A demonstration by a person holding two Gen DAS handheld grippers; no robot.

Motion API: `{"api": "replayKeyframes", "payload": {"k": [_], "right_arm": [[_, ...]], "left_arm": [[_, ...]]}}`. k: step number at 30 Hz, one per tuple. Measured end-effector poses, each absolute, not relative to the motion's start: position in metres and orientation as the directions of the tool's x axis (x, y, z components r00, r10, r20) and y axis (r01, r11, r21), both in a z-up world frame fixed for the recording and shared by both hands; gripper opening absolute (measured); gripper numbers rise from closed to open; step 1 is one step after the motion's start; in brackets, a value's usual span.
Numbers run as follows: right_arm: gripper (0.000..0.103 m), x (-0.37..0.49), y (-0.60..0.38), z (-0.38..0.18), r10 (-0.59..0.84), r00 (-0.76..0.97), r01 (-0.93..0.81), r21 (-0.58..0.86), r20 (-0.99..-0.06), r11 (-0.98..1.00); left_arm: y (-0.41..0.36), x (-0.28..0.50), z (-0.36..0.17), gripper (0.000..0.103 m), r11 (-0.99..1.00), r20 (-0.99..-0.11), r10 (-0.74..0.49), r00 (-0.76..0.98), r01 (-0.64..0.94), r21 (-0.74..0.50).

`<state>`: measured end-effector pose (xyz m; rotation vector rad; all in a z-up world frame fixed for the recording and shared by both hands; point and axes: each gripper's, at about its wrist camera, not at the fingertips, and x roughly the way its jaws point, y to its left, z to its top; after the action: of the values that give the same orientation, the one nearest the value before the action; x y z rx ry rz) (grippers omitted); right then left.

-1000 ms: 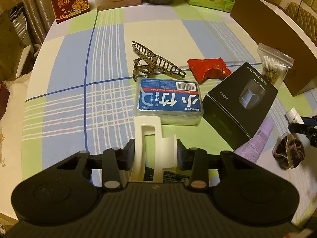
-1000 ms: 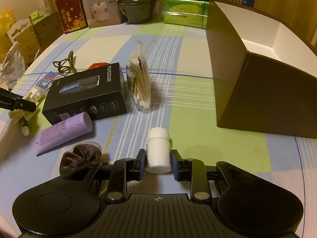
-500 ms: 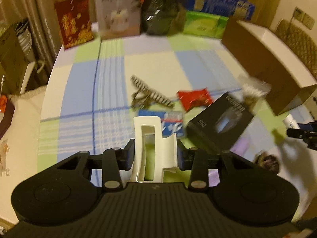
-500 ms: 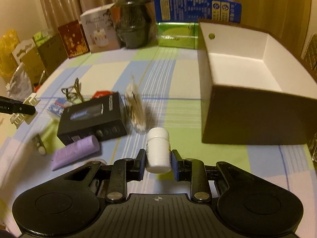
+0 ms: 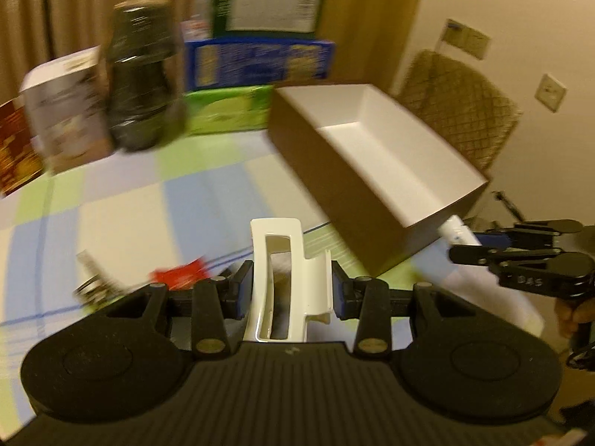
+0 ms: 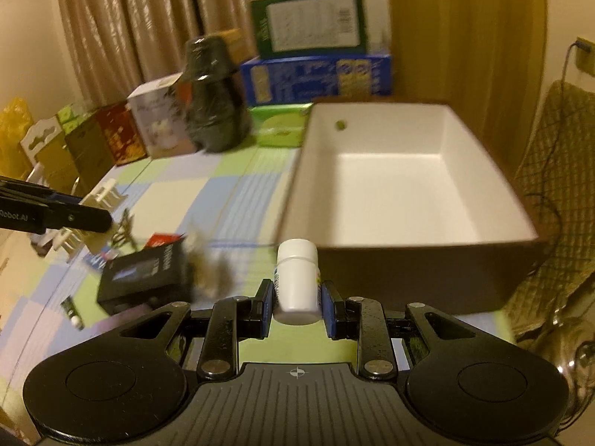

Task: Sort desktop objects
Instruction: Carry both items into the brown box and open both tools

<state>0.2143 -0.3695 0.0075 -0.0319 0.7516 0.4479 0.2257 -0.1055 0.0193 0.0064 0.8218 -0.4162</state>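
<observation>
On the left, the left hand-held gripper (image 5: 287, 291) is clenched on a white plastic clip (image 5: 288, 282), its pads pressing the clip's two sides. The clip stands upright between the jaws, raised above the worktop (image 5: 122, 204), which wears a checked cloth of green, blue and cream. Below and left of the clip a red packet (image 5: 178, 274) lies on the cloth, much blurred. In the right wrist view a black box (image 6: 143, 273) lies flat near the left edge of the cloth, with a pale blurred bundle (image 6: 214, 265) just beside it on its right; what that bundle is cannot be told.

Along the far edge of the worktop stand a white carton (image 6: 158, 126), a dark wrapped jar (image 6: 214, 100) and a green pack (image 6: 280, 126), with a blue box (image 6: 316, 74) behind them.

Further right sits the open brown box (image 6: 427, 271), white inside, its floor bare. The right hand-held gripper (image 6: 296, 306) grasps a small white bottle (image 6: 297, 282) by its body, cap pointing away from the camera, held in the air just before the near wall of the brown box. In the left wrist view this gripper shows at the right edge, beside the near corner of the box, and part of the person's hand (image 5: 569, 316) is visible behind it.
</observation>
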Motion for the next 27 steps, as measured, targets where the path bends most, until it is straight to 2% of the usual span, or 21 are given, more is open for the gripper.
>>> {"api": "replayKeyframes", "payload": {"k": [11, 19, 27], "right_arm": [[0.024, 0.296, -0.43, 0.024, 0.321, 0.667, -0.398, 0.043, -0.672, 0.917], [0.024, 0.352, -0.446, 0.005, 0.303, 0.574, -0.454, 0.011, -0.761, 0.891], [0.024, 0.385, -0.437, -0.023, 0.26, 0.463, -0.529, -0.029, -0.847, 0.848]], "left_arm": [[-0.245, 0.294, 0.029, 0.036, 0.875, -0.694, -0.441, 0.568, 0.444, -0.192], [-0.303, 0.347, -0.001, 0.036, 0.896, -0.766, -0.399, 0.504, 0.392, -0.209], [-0.326, 0.383, -0.042, 0.036, 0.919, -0.841, -0.337, 0.424, 0.341, -0.197]]}}
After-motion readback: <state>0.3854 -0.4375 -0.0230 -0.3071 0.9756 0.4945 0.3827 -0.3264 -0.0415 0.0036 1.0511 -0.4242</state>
